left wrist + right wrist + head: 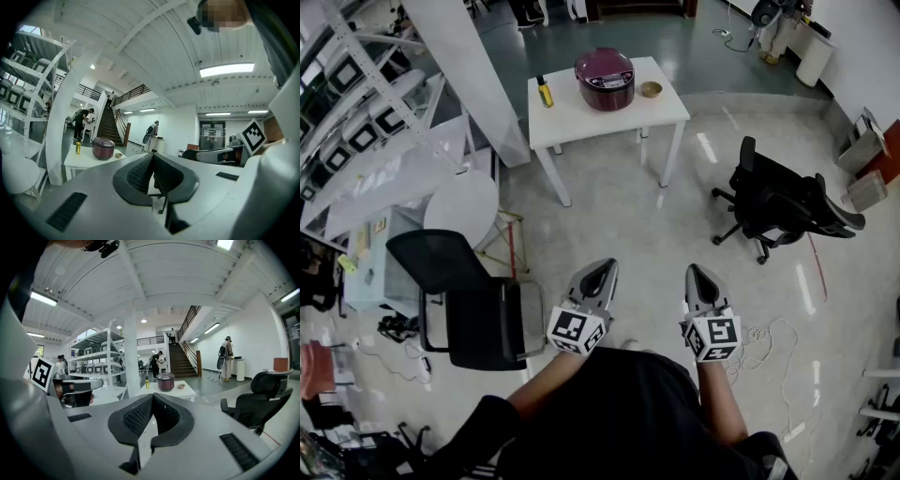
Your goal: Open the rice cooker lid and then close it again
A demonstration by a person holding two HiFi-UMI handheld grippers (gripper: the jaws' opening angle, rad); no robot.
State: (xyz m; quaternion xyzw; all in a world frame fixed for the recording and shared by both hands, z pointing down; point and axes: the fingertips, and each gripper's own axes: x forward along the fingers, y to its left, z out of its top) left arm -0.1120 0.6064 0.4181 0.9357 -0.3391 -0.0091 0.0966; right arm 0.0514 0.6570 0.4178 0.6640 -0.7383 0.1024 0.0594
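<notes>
A dark red rice cooker with its lid down stands on a white table far ahead of me. It shows small in the left gripper view and the right gripper view. My left gripper and right gripper are held side by side near my body, well short of the table. Both are shut with nothing between the jaws, as their own views show for the left gripper and the right gripper.
A yellow bottle and a small bowl flank the cooker. A black office chair stands at the right, another black chair and a round white stool at the left. Metal shelving lines the left. People stand by the stairs.
</notes>
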